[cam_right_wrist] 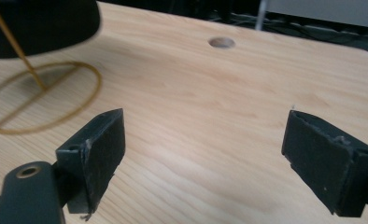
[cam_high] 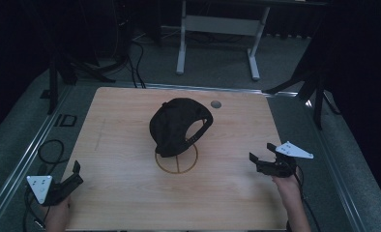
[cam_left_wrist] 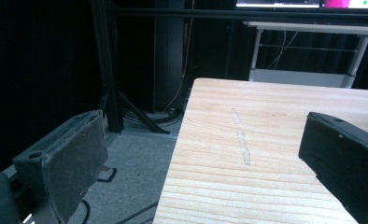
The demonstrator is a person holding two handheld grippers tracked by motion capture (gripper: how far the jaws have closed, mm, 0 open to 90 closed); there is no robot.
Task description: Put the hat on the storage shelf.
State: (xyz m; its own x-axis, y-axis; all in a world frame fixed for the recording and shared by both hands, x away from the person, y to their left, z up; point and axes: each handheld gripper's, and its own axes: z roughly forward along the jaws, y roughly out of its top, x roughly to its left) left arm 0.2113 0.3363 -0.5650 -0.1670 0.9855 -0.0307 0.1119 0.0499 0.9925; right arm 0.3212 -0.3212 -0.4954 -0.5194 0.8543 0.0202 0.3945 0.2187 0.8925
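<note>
While both jaws gape empty, the left gripper [cam_high: 67, 180] hangs at the table's [cam_high: 130, 203] near-left edge, the right gripper [cam_high: 265, 157] near-right. Farther, mid-table, a cap [cam_high: 176, 124] sits on a wire stand [cam_high: 176, 162].

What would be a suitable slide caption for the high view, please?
A black cap rests on a wire stand mid-table, flanked by the open left hand-held gripper and right hand-held gripper.
</note>
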